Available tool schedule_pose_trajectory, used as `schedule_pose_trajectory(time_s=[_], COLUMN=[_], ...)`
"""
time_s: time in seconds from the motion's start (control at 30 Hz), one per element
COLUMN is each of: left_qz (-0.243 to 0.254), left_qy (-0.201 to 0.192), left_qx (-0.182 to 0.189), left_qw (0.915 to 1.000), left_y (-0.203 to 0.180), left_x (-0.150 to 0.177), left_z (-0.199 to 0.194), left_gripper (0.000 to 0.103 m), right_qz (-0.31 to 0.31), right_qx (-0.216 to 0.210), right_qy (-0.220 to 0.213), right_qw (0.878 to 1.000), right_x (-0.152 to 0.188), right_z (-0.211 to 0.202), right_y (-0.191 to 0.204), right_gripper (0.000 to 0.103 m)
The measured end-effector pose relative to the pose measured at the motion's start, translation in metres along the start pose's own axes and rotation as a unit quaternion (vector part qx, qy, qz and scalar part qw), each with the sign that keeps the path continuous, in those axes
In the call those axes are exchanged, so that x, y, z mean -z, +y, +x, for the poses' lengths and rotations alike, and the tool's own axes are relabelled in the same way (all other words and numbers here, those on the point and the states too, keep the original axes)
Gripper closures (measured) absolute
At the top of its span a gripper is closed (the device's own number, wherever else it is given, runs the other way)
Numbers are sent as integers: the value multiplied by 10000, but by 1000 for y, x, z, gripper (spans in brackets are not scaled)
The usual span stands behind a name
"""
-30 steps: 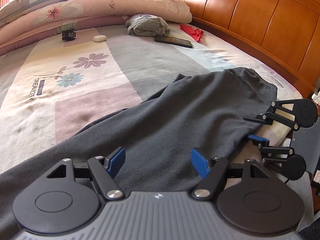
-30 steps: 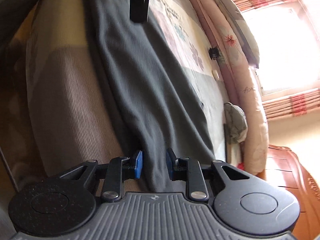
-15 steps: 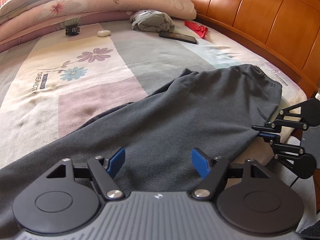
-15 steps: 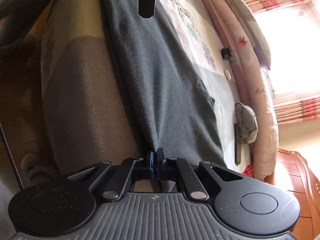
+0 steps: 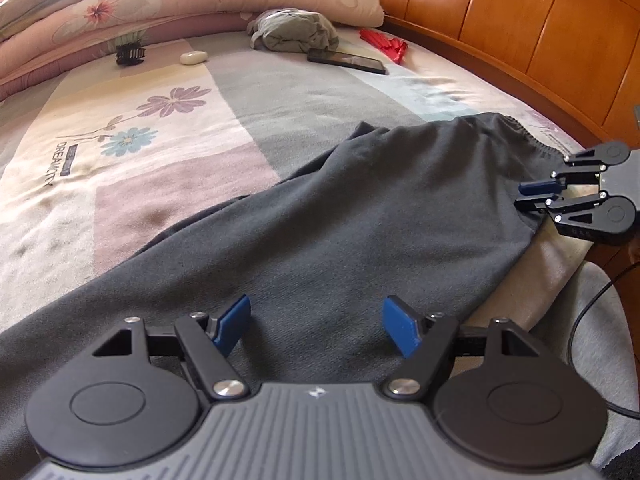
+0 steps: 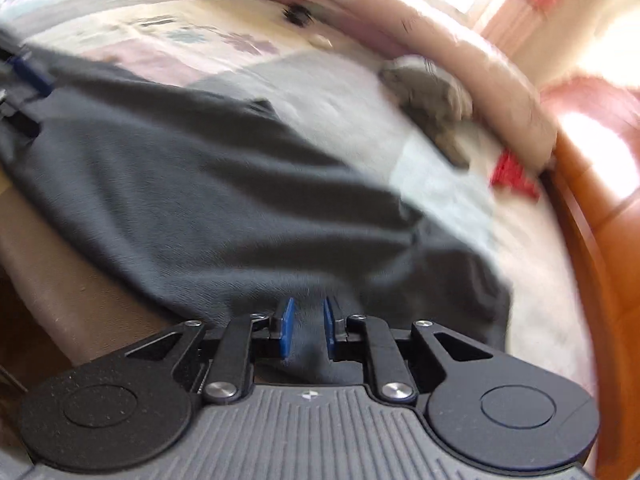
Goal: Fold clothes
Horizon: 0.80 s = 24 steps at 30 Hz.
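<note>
Dark grey trousers [image 5: 360, 220] lie stretched across the bed, waistband toward the wooden headboard side. My left gripper [image 5: 316, 330] is open and empty, low over the trouser leg. My right gripper [image 6: 306, 330] has its blue pads [image 6: 286, 328] close together with a fold of the grey trousers [image 6: 200, 184] between them at the waist corner near the bed edge. The right gripper also shows in the left wrist view [image 5: 528, 196], at the trousers' edge. The right wrist view is motion-blurred.
A flowered bedspread [image 5: 140, 140] covers the bed. Near the pillows [image 5: 200, 0] lie a bundled grey garment [image 5: 292, 34], a phone [image 5: 346, 61], red items [image 5: 384, 44], a black hair clip [image 5: 129, 52] and a white case [image 5: 193, 57]. A wooden headboard [image 5: 520, 20] runs along the right.
My right gripper closed on the trousers' waist corner, then swung round to face across the bed, pulling the cloth with it. My left gripper stayed open and barely moved.
</note>
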<state>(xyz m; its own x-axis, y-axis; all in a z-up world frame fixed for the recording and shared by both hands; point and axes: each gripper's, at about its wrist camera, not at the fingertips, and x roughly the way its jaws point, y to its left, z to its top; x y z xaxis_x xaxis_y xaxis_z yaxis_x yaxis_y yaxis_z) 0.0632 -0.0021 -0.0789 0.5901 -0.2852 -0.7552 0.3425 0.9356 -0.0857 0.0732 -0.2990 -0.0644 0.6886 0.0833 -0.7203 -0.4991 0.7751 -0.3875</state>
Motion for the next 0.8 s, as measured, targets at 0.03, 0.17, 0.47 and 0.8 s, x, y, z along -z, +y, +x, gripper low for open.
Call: schedule_pose_trajectory(time_s=[0.03,0.17,0.47,0.8], left_qz=[-53,-308,-374,-172], left_qy=[24,77,-177,-467], left_qx=[-80,-64,418,587], left_qw=[10000,9995,9983,9970], left_y=[4,20,18,42], left_x=[1,-3,-33,-64], left_z=[0,-1,11,22], left_gripper=[29,29,29,29], right_qz=[129,643,1111,1373], right_qx=[-1,-4,-607,-1486], right_qy=[36,180,-39,-476], right_qw=[9999,9978,9919,9782], right_x=[3,14,-5,-42], right_z=[0,-1,20,50], right_y=[-5,-25,-19,6], right_gripper=[81,68,67,59])
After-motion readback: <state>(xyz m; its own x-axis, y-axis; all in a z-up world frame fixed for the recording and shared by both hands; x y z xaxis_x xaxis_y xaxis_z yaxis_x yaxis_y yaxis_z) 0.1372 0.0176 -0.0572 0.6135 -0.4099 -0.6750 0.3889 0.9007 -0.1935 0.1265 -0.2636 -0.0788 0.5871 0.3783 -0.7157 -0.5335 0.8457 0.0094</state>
